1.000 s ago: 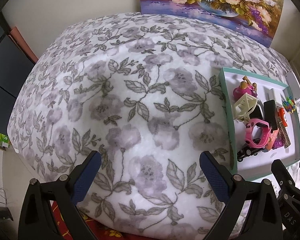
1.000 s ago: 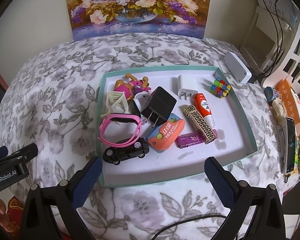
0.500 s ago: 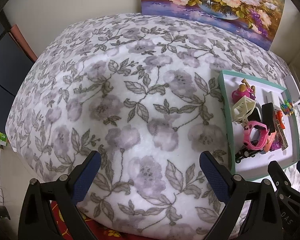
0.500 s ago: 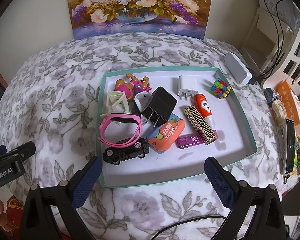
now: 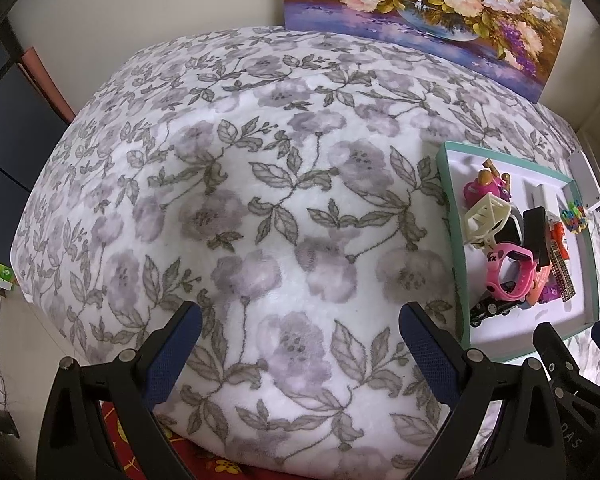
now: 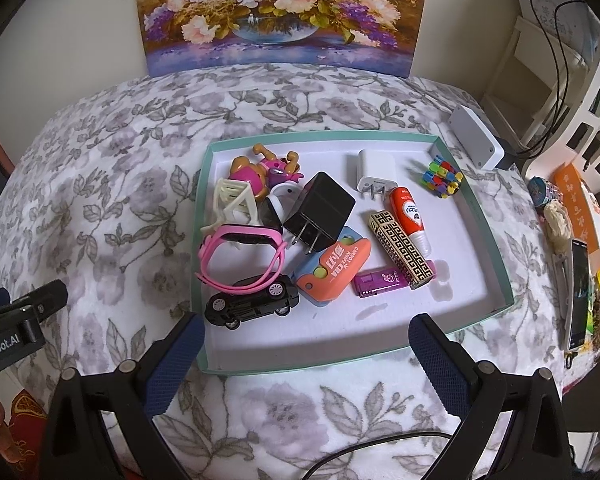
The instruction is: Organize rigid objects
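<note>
Left wrist view: the left gripper hangs spread wide and empty over the flowery blanket, with the tray off to the right.

Right wrist view: the right gripper is wide apart too, holding nothing, at the tray's near edge. Toy car, pink watch and black charger sit inside, bunched on the left.

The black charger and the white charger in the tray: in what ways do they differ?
The black charger is dark and looks bigger; the white charger is pale and looks smaller. The black charger is propped at a tilt on neighbouring items, while the white charger lies flat on the tray floor. The black charger sits in the crowded pile; the white charger lies apart near the far rim. Both are boxy plugs with two metal prongs pointing toward the camera.
</note>
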Demonstrator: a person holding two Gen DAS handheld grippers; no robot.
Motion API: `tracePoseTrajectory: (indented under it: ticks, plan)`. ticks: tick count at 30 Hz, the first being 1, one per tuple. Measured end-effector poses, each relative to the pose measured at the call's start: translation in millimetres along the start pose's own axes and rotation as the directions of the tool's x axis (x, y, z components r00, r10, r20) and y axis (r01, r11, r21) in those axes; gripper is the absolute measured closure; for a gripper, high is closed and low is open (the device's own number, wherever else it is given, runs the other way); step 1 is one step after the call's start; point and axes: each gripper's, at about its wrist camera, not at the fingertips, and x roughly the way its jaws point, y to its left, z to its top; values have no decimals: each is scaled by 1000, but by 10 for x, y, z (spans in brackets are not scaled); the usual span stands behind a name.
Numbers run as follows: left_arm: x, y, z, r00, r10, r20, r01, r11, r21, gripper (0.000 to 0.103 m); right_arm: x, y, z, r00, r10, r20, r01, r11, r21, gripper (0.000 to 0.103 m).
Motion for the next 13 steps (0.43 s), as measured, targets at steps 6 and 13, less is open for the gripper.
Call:
tracePoseTrajectory:
  ticks: [6,13]
  plan:
    - [-20,-18,-13,1000,7,7,-7,1000,-4,4,2,1,5,1000,0,-1,0,1000,-1,0]
    - [-65,-50,-20,1000,-11,25,11,1000,11,4,8,-4,3,1000,-4,-6,4,1000,-4,0]
